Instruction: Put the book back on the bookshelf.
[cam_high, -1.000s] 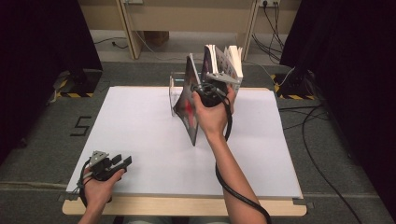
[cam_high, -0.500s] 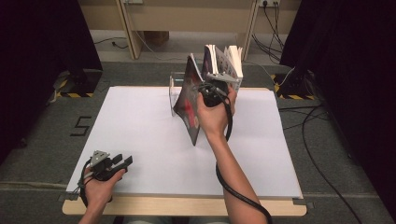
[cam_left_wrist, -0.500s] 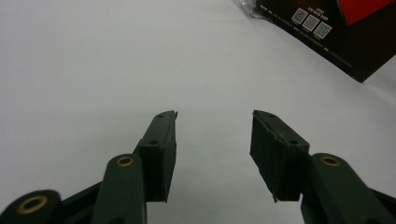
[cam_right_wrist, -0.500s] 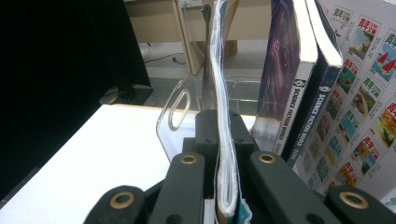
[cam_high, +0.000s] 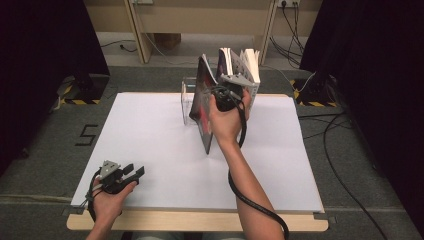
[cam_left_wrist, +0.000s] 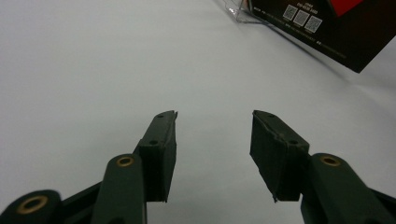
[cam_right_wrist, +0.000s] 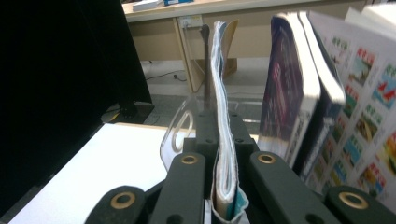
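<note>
Clamping thin magazine (cam_right_wrist: 223, 154), right gripper (cam_right_wrist: 224, 140) raised; left gripper (cam_left_wrist: 212, 140) agape, seemingly resting on table (cam_high: 150, 130).

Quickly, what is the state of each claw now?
Left claw: open, holding nothing, over the table.
Right claw: just closed, shut on the thin book.

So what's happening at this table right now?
A person is working a claw in each hand. The right claw has just closed on a thin magazine, holding it upright beside the other books in the clear stand. The left claw rests open near the table's front edge, holding nothing.
</note>
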